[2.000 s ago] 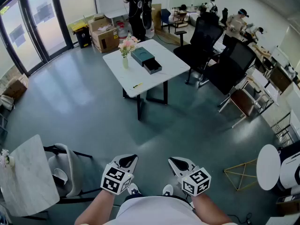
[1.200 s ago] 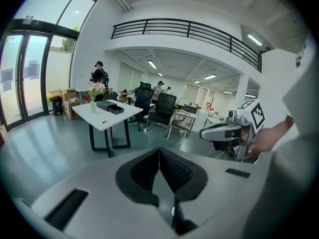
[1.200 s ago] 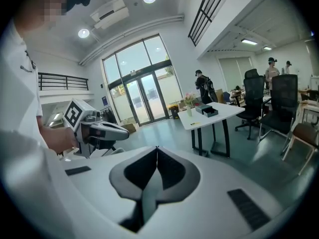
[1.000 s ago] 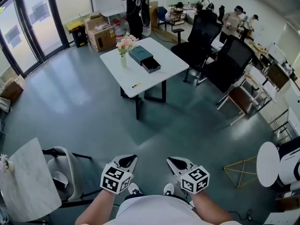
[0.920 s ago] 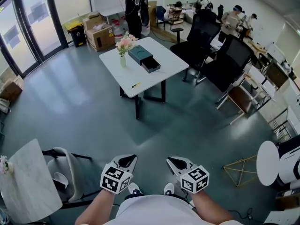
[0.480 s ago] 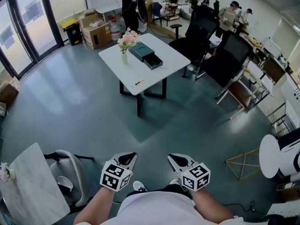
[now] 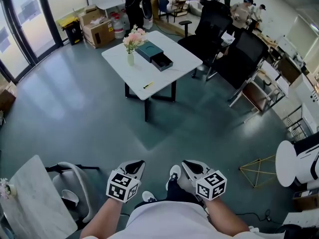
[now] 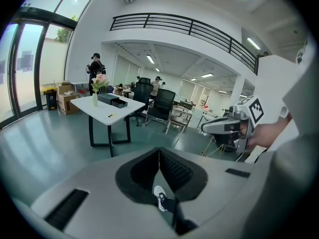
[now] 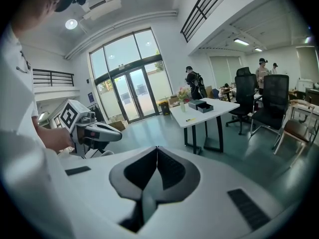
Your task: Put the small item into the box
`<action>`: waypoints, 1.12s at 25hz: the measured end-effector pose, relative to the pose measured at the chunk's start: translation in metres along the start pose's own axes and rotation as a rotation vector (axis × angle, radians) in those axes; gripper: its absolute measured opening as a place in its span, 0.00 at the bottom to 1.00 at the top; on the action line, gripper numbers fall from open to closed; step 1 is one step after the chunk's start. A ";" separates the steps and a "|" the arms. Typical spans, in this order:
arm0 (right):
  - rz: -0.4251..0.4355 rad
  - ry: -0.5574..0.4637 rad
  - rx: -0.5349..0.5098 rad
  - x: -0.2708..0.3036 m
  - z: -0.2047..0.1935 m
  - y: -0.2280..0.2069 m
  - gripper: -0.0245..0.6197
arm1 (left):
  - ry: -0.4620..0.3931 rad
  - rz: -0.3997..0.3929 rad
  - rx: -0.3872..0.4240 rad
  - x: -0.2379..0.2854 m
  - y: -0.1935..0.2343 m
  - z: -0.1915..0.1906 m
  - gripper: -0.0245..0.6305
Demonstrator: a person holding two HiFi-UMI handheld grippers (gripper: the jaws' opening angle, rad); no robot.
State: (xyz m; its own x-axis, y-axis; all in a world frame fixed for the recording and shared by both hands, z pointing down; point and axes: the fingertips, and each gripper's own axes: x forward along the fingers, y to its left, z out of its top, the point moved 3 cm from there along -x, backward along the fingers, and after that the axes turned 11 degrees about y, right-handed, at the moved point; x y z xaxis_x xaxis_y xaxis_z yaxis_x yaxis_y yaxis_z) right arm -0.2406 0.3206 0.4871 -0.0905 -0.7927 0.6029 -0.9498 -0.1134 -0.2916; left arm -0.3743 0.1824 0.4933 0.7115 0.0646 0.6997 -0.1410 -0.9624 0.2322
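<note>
Open floor point(image 7: 99, 101) up to table point(image 7: 135, 76)

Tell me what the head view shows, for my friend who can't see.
A person holds the left gripper and right gripper, shut and empty, above a grey floor. Ahead stands a white table with a dark box, flowers and a small yellow item.
</note>
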 end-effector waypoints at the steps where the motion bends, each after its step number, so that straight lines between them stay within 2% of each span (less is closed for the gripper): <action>1: 0.003 -0.001 -0.002 0.003 0.003 -0.004 0.06 | 0.001 0.003 -0.003 0.003 0.002 0.002 0.06; 9: 0.046 -0.016 -0.012 0.036 0.051 -0.061 0.06 | 0.031 0.057 -0.035 0.033 0.030 0.039 0.06; 15: 0.062 -0.035 -0.023 0.045 0.096 -0.124 0.06 | 0.008 0.062 -0.047 0.079 0.043 0.107 0.06; 21: 0.057 -0.018 -0.011 0.041 0.109 -0.200 0.06 | 0.027 0.090 -0.067 0.131 0.047 0.154 0.06; 28: 0.075 -0.018 -0.006 0.044 0.128 -0.257 0.06 | -0.004 0.072 -0.006 0.176 0.030 0.222 0.06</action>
State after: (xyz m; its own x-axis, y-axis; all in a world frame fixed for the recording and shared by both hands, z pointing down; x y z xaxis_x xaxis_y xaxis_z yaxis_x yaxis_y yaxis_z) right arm 0.0376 0.2383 0.4930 -0.1559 -0.8092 0.5664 -0.9424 -0.0499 -0.3307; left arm -0.1002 0.1060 0.4732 0.7023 -0.0062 0.7118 -0.1960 -0.9630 0.1850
